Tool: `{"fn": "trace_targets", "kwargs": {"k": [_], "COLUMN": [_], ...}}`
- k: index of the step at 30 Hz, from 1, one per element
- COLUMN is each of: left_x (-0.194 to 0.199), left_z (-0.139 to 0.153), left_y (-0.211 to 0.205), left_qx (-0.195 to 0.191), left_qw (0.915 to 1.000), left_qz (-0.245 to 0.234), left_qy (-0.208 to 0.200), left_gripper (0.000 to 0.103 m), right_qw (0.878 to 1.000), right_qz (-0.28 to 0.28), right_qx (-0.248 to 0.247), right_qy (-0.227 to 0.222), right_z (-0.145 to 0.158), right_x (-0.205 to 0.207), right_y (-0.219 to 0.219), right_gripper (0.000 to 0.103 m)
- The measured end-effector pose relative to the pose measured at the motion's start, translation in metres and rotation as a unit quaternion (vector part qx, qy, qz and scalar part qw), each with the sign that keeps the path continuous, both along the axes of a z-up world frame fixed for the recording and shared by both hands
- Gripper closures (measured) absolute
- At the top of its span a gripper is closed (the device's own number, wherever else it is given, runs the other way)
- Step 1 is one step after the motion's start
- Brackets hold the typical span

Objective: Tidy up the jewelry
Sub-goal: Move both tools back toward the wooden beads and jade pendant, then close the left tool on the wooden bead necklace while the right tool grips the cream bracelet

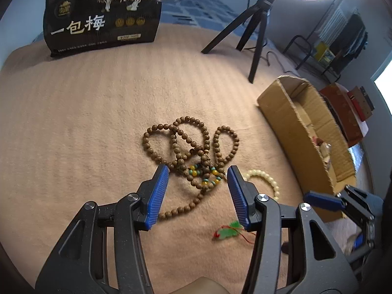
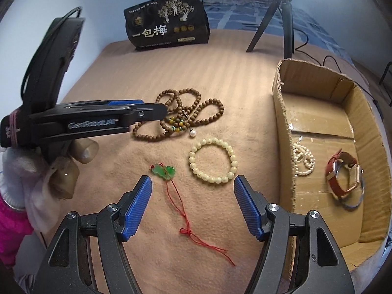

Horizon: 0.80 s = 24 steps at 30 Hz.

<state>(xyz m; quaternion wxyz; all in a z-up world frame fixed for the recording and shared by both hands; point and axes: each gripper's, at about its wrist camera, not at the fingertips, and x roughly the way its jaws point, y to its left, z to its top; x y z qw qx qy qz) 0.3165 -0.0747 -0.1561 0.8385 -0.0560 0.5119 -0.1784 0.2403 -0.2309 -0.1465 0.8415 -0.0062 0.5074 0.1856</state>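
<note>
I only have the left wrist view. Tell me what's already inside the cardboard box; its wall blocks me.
Observer: The right wrist view looks into the cardboard box. A string of small white pearls lies near its left wall.
Operator: Report anything else in there.
Observer: A watch with a reddish-brown strap lies further right on the box floor, apart from the pearls.
Operator: Now the green pendant. My right finger hides part of it. Describe its cord.
Observer: The green pendant has a red cord running toward the right gripper, knotted partway, ending in loose strands. That gripper is open, above the cord and holding nothing.
</note>
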Motion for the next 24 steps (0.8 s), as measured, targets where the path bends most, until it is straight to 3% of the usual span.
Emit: {"fn": "trace_targets", "kwargs": {"k": [11, 17, 24], "left_x": [0.019, 0.023, 0.024], "left_z": [-0.018, -0.021, -0.025], "left_y": [-0.026, -0.028, -0.028], "left_qx": [0.083, 0.088, 0.087], "left_qw": [0.9964, 0.9959, 0.9959], "left_qz": [0.010, 0.010, 0.010], "left_qy": [0.012, 0.019, 0.022], "left_gripper": [0.052, 0.046, 0.046], "right_qw": [1.000, 0.999, 0.998], "right_qz": [0.003, 0.021, 0.028], "right_qx": [-0.021, -0.037, -0.048], "right_qy": [-0.003, -0.017, -0.002], "right_z": [-0.006, -0.001, -0.012], "right_x": [0.005, 0.001, 0.010], "right_y": [0.009, 0.023, 0.031], "right_gripper": [0.038, 0.040, 0.061]}}
